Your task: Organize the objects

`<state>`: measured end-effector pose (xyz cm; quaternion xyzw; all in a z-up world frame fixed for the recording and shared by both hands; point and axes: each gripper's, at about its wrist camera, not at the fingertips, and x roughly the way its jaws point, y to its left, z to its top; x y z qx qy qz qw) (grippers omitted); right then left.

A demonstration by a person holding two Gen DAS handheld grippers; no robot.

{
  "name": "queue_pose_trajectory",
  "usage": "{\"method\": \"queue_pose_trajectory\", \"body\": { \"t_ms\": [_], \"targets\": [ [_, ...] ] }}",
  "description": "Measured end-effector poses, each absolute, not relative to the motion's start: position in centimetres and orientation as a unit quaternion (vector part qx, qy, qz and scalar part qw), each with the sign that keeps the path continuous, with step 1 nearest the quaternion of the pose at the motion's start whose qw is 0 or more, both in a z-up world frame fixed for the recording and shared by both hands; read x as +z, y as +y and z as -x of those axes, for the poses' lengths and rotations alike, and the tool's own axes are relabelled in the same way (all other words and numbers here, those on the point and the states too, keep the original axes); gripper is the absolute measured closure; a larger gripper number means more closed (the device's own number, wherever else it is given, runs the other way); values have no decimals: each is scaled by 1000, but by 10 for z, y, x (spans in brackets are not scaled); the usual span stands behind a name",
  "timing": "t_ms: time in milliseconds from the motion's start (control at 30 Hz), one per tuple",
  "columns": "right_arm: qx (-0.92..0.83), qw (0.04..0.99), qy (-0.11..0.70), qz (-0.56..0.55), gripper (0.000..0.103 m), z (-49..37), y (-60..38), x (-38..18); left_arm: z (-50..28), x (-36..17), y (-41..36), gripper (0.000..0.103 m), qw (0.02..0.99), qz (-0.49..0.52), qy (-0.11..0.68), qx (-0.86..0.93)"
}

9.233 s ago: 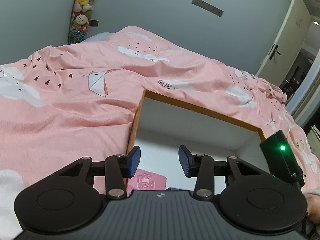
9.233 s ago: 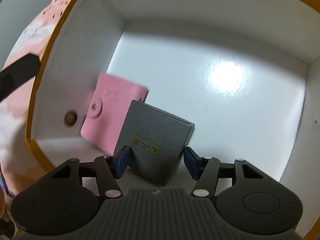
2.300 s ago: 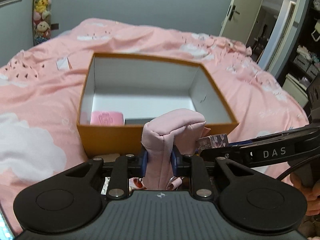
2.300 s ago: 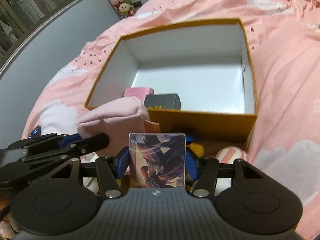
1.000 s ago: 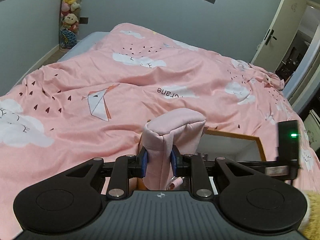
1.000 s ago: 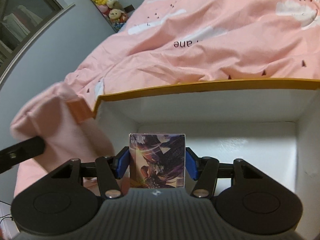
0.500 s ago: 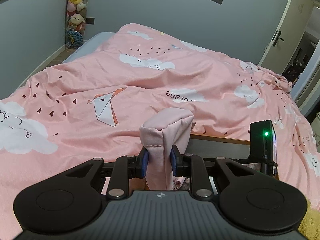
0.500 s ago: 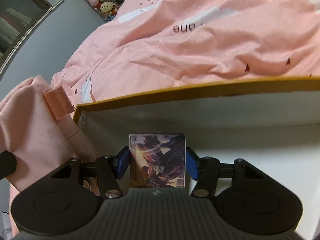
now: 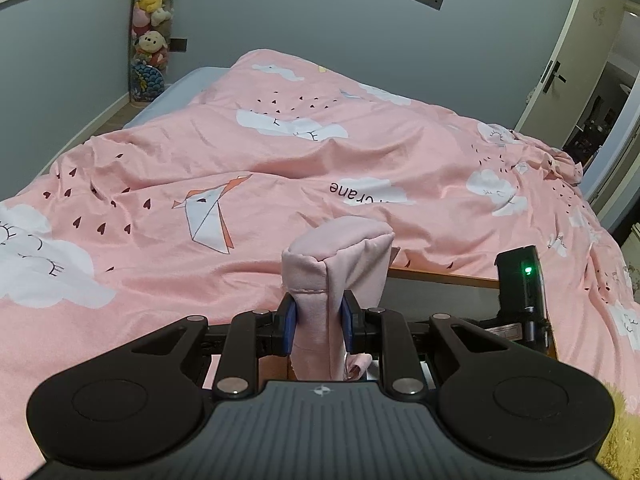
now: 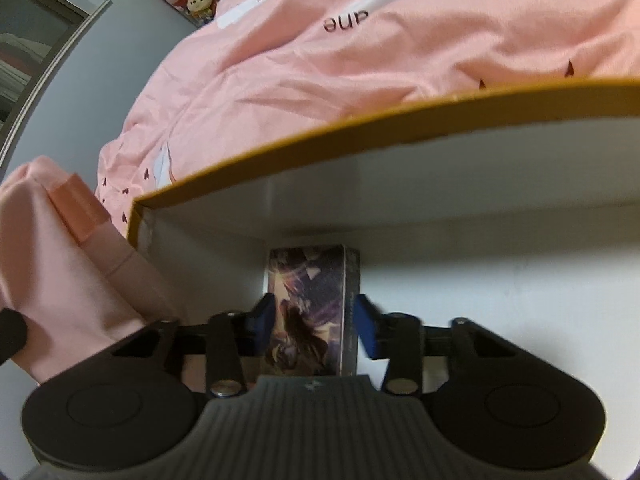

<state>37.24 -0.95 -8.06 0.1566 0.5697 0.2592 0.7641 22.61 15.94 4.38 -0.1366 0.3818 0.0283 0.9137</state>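
Observation:
An orange box with white inside (image 10: 360, 128) lies on the pink bed. My right gripper (image 10: 316, 330) reaches into it near the far left corner. The purple picture card box (image 10: 308, 292) stands upright between the fingers, a little beyond the pads. The jaws are closing, and the pads do not seem to press on it. My left gripper (image 9: 319, 322) is shut on a pink cloth pouch (image 9: 336, 264), held upright just before the orange box's rim (image 9: 440, 278). The pouch (image 10: 60, 264) also shows left of the box in the right wrist view.
The pink duvet with clouds (image 9: 280, 160) covers the bed all round. A black unit with a green light (image 9: 520, 288) on the right-hand device stands over the box. Something yellow and furry (image 9: 624, 420) is at the lower right. Plush toys (image 9: 154, 20) hang on the far wall.
My right gripper has sunk deeper into the orange box. The card box now looks smaller, shows one side, and the fingers have drawn closer together. The left gripper holds the pouch as before.

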Motion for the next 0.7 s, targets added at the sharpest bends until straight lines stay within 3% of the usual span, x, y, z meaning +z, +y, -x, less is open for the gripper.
{"method": "queue_pose_trajectory", "body": {
  "t_ms": [200, 700],
  "targets": [
    [278, 746, 583, -163, 83, -374, -3, -90, -226, 43, 156, 78, 914, 130, 384, 24],
    [251, 812, 520, -81, 77, -347, -83, -28, -251, 3, 109, 78, 885, 152, 434, -64]
  ]
}}
